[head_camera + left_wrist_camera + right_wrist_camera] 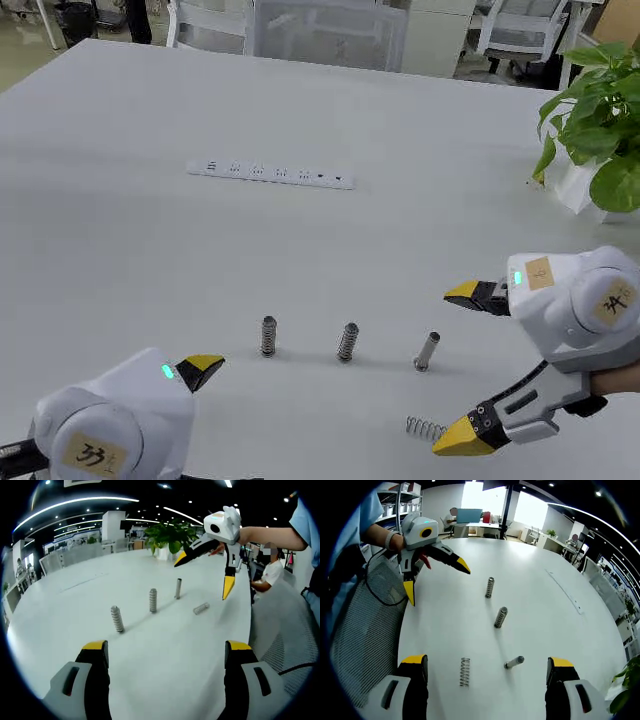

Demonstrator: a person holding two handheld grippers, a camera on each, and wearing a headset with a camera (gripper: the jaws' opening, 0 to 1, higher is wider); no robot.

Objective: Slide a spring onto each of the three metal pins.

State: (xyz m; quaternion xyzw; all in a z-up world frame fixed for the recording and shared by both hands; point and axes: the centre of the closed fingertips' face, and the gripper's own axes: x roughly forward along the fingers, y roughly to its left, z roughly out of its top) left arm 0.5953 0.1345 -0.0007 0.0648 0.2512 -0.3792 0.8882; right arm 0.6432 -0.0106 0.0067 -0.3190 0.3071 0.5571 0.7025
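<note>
Already two of the three pins carry springs: the left pin [268, 336] and the middle pin [348, 342] stand upright in a row on the white counter [120, 240], each wrapped in a coil. At the right end of the same row stands the bare pin [427, 351], which leans slightly in the head view. The loose spring [424, 428] lies flat on the counter near the bare pin, on the side closer to the person and not touching it.

The right hand-held gripper [458, 365] hangs just right of the bare pin with its jaws spread wide and nothing between them. Its lower yellow tip sits just beside one end of the loose spring; whether it touches cannot be told. In the right gripper view, the loose spring and the bare pin both lie ahead, between the two jaws.

The left hand-held gripper [166, 650] is at the near left, well apart from the pins, with its jaws spread and empty, facing the row.

Farther across the counter lies a white power strip [270, 173], and a potted plant [600, 120] stands at the far right edge.
</note>
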